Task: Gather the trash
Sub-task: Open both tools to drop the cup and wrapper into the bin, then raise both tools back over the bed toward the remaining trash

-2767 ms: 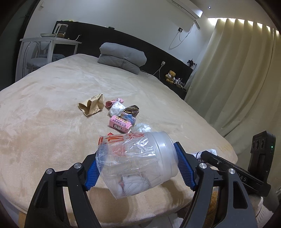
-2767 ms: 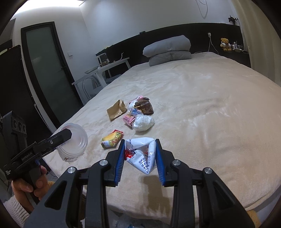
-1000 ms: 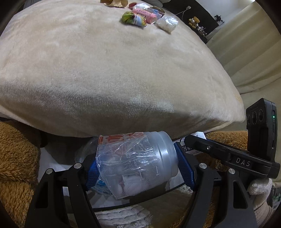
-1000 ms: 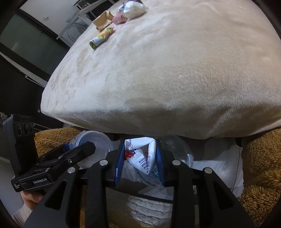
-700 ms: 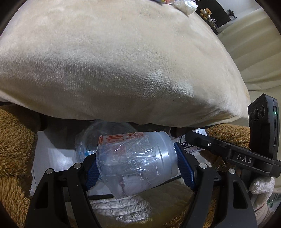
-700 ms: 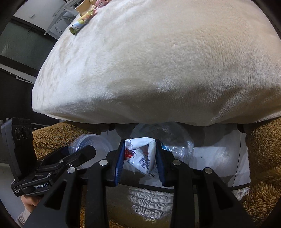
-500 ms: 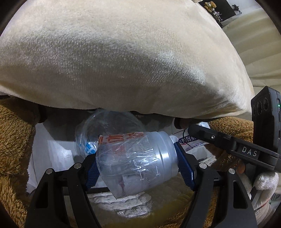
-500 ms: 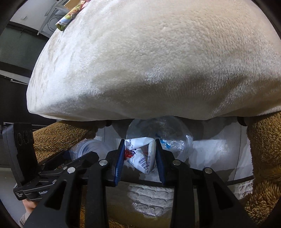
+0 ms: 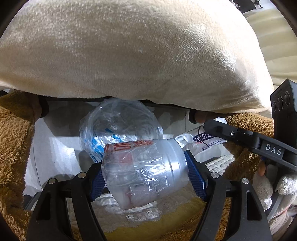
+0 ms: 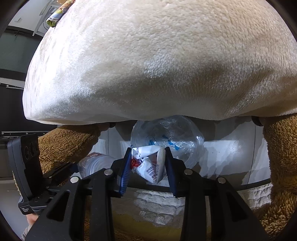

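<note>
My left gripper (image 9: 146, 176) is shut on a clear plastic cup (image 9: 144, 170) with crumpled film and tissue inside. It holds the cup over a white-lined bin (image 9: 55, 148) below the bed edge. My right gripper (image 10: 147, 166) is shut on a crumpled white wrapper (image 10: 148, 163) with red and blue print, over the same bin (image 10: 232, 157). A crushed clear plastic bottle (image 9: 118, 126) lies in the bin; it also shows in the right wrist view (image 10: 176, 135). Each gripper shows in the other's view: the right (image 9: 241, 137) and the left (image 10: 61, 170).
The beige plush bed cover (image 9: 139, 55) overhangs the bin. A snack wrapper (image 10: 57, 13) lies on the bed top at far left. Brown fleece-covered legs (image 9: 13, 148) flank the bin on both sides. White and yellow lace cloth (image 10: 157, 207) lies under the grippers.
Both grippers have tilted down and moved from above the bed to the bin below its edge, still holding the cup and the wrapper. The bottle in the bin has come into fuller view.
</note>
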A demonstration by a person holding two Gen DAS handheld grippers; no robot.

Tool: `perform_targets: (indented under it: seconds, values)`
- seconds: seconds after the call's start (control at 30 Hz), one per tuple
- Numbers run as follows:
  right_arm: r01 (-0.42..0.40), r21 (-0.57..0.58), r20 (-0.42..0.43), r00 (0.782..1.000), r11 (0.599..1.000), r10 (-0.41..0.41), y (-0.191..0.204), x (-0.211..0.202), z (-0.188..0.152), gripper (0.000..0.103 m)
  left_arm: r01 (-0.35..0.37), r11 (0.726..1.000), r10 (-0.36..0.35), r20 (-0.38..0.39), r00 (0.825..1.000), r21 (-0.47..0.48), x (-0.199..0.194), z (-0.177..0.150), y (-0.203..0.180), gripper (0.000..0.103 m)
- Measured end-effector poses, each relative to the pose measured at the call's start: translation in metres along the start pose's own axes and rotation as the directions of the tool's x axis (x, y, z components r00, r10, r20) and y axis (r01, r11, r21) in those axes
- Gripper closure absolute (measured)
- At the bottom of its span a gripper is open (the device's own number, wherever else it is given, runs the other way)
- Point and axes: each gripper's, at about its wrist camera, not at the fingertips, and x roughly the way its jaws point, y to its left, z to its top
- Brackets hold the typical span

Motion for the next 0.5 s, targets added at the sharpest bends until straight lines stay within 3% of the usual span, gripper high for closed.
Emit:
perform_targets:
  seconds: [0.1, 0.5]
  values:
    - [-0.006, 0.020, 0.001, 1.000, 1.000, 0.006, -0.0035, -0.0004, 0.0011, 0.052, -0.009, 1.000, 0.010, -0.007, 1.000, 0.006, 0.0017, -0.0011, -0.0033, 0.020]
    - [-0.015, 0.007, 0.024, 1.000, 1.000, 0.015, -0.0024, -0.0088, 0.0013, 0.052, -0.015, 1.000, 0.015, 0.008, 1.000, 0.007, 0.0003, 0.0000, -0.0040, 0.015]
